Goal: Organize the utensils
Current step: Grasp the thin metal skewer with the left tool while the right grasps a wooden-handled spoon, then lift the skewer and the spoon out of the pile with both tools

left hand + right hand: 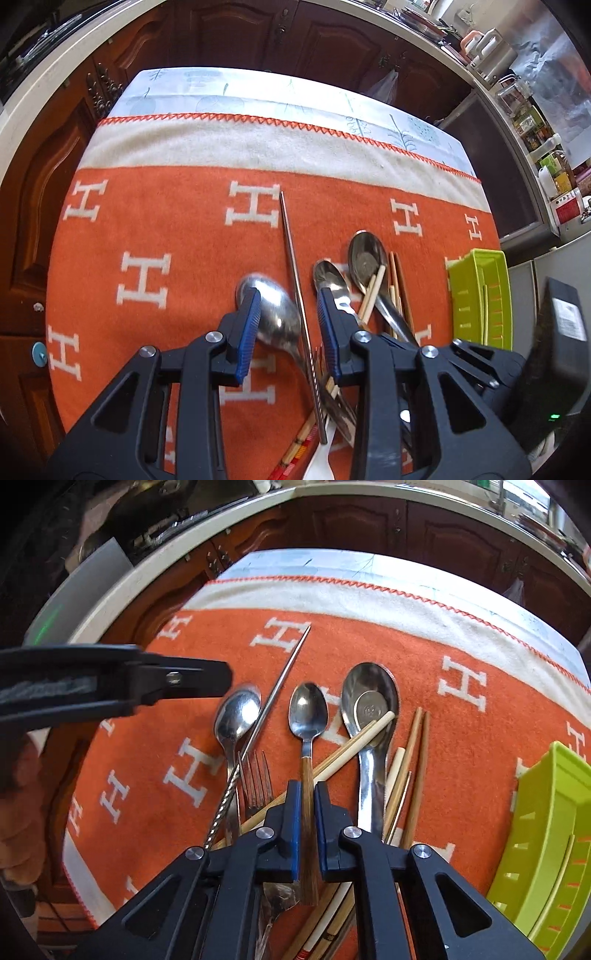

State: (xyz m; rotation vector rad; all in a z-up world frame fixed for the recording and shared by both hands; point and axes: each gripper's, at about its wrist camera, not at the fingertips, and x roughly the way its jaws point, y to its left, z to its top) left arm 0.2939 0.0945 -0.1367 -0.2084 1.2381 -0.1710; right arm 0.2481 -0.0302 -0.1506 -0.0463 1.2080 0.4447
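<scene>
A: Nearly everything is left to do, I'd say. The orange blanket point(424, 701) with the white H letters carries the whole heap, and the green slotted basket point(546, 834) at its right edge looks almost bare, with only a pale stick-like piece visible in it from the left wrist view; I cannot tell what that is.

B: So what lies unsorted, biggest first?

A: The large steel serving spoon point(369, 709), bowl up, with a pale chopstick point(351, 742) resting across it. Beside it a bundle of bamboo chopsticks point(413, 760). Then a long steel chopstick point(273, 698) slanting over a steel spoon point(236, 712), a fork point(255, 782) under the crossing sticks, and the small wood-handled spoon point(308, 716) in the middle.

B: And the grippers?

A: The right gripper point(306, 797) has its jaws drawn in narrow on the wooden handle of that small spoon, pads pressing both sides; it lies on the blanket, not lifted. The left gripper point(286, 299) hangs with its jaws partly apart over the steel spoon point(273, 314) and the steel chopstick, gripping nothing.

B: Your reading of progress?

A: First pick just secured, I judge. Every piece is yet to go to the basket, well apart to the right.
</scene>
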